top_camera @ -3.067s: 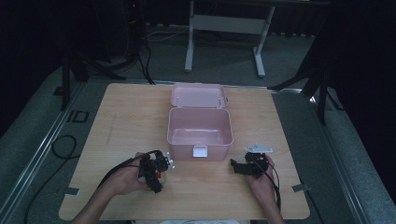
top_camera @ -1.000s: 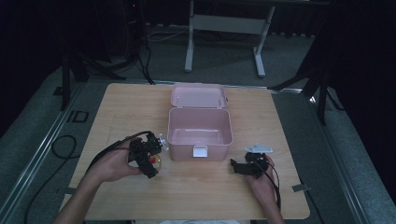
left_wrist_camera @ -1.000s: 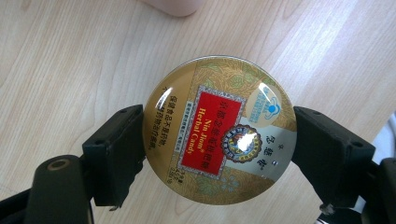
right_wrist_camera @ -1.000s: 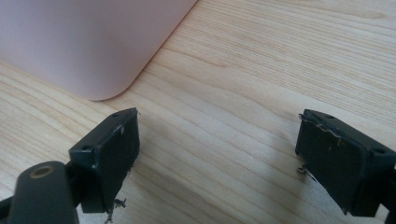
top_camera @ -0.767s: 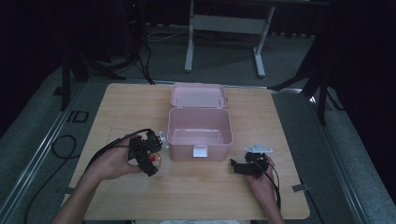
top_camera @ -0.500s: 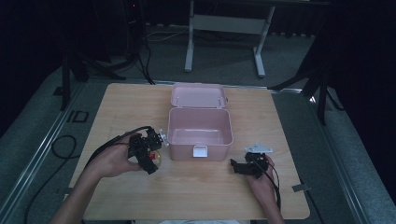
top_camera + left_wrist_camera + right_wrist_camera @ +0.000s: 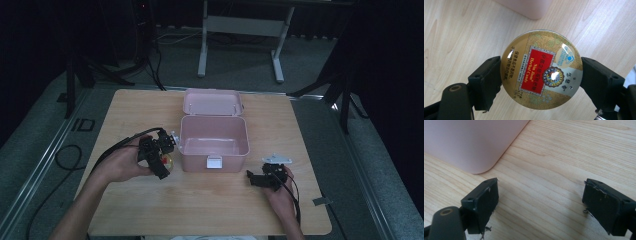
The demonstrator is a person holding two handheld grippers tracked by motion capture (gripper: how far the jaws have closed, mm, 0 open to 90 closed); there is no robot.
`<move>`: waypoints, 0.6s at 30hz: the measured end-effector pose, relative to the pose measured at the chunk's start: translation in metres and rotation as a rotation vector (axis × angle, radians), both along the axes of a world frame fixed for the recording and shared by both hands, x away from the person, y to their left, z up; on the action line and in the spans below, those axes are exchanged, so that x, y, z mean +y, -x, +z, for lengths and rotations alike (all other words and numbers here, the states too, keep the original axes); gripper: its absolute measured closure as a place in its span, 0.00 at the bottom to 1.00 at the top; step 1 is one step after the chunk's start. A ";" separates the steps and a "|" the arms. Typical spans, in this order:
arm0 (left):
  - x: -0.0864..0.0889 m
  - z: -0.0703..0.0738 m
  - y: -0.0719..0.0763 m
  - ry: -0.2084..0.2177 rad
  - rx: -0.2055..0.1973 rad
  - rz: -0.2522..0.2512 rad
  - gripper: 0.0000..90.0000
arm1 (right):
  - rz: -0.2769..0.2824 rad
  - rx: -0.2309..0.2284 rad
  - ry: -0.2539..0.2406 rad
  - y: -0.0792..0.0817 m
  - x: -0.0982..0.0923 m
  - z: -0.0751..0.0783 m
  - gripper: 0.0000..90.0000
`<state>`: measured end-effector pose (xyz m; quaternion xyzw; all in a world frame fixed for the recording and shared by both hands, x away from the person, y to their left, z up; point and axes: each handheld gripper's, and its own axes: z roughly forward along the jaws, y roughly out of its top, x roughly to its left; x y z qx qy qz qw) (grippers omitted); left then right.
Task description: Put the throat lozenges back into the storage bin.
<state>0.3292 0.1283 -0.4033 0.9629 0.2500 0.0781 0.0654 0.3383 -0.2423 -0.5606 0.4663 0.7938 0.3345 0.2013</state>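
The left gripper, at the left centre of the high view, is clamping a round gold candy tin across its width, both jaws pressing its rim and the lid facing the left gripper view's camera. The tin is hanging clear above the wooden table, just left of the open pink box. The step looks to be dropping the tin into that box. To do it well, the person should be lifting the tin above the near left wall, carrying it over the middle of the bare cavity, and only then loosening the grip. The box's left rim is the one obstacle. The right gripper is resting at lower right, jaws spread wide around nothing, with a corner of the box ahead of it.
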 end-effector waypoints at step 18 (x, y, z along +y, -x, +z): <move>-0.010 0.018 -0.007 -0.005 -0.036 -0.009 0.23 | -0.001 0.001 -0.001 0.000 0.000 0.000 0.15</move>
